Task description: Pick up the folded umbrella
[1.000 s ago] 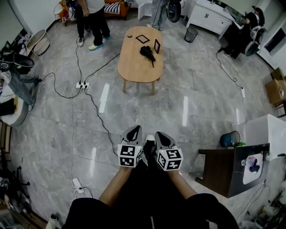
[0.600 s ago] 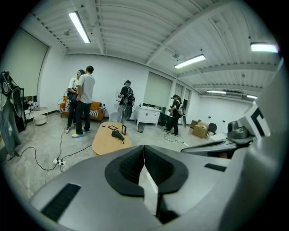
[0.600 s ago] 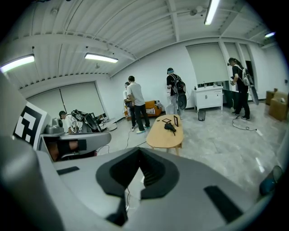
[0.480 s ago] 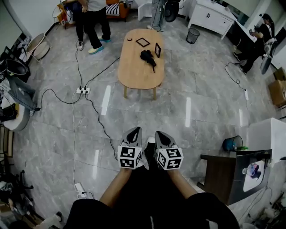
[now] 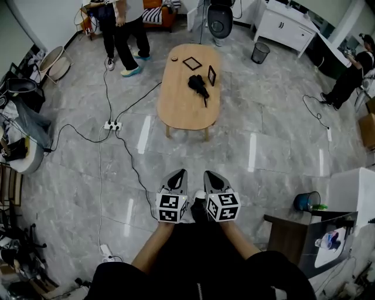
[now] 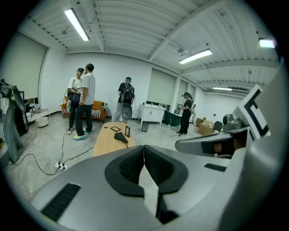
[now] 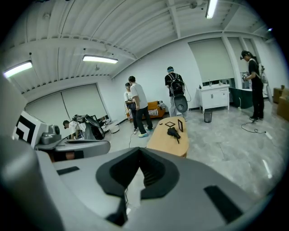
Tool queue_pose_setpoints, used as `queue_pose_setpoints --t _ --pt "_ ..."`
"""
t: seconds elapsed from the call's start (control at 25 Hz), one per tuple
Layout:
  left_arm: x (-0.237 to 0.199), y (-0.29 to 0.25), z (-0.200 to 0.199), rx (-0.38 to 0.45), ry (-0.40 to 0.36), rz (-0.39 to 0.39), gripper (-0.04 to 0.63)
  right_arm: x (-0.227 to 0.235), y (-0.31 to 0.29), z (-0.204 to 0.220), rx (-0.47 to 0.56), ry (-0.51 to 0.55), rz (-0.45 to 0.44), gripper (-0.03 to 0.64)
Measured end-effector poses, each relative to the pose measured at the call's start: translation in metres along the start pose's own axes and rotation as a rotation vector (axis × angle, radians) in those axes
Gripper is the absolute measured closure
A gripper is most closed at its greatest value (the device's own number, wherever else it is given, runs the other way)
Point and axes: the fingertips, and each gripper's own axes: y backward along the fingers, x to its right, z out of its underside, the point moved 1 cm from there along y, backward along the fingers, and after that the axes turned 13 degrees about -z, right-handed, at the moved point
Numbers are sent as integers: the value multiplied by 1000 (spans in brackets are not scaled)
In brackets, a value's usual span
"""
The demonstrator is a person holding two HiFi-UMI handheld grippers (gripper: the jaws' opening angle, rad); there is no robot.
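As table (image 5: 181,108) draws nearer, folded umbrella (image 5: 198,85) atop, left gripper (image 5: 179,175) and right gripper (image 5: 209,176) closed

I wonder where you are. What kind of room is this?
Probably an office or studio workroom: a white power strip with black cables on the grey tiled floor, a white cabinet, and a light oval wooden table.

The folded umbrella (image 5: 198,85) is black against the pale honey wood of the table (image 5: 181,111). The floor (image 5: 263,140) is grey tile with cloudy marbling. The left gripper (image 5: 182,171) and right gripper (image 5: 207,173) are grey with black pads - their cubes white with black square markers. The sofa (image 5: 168,17) is orange, its cushion (image 5: 153,14) striped black and white - the bucket (image 5: 304,201) blue.
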Motion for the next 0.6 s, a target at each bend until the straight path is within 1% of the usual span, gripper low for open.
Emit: queue_pose_setpoints --t 0.28,0.4,0.6 --pt "6 -40 -18 -12 -1 -37 580 35 -22 -27 -5 4 -43 606" --pt "10 -51 -24 -16 4 -57 580 52 -27 -34 -7 -5 -53 606" --pt "14 -63 -31 -23 -14 -69 580 70 -31 -35 -8 -38 -53 606"
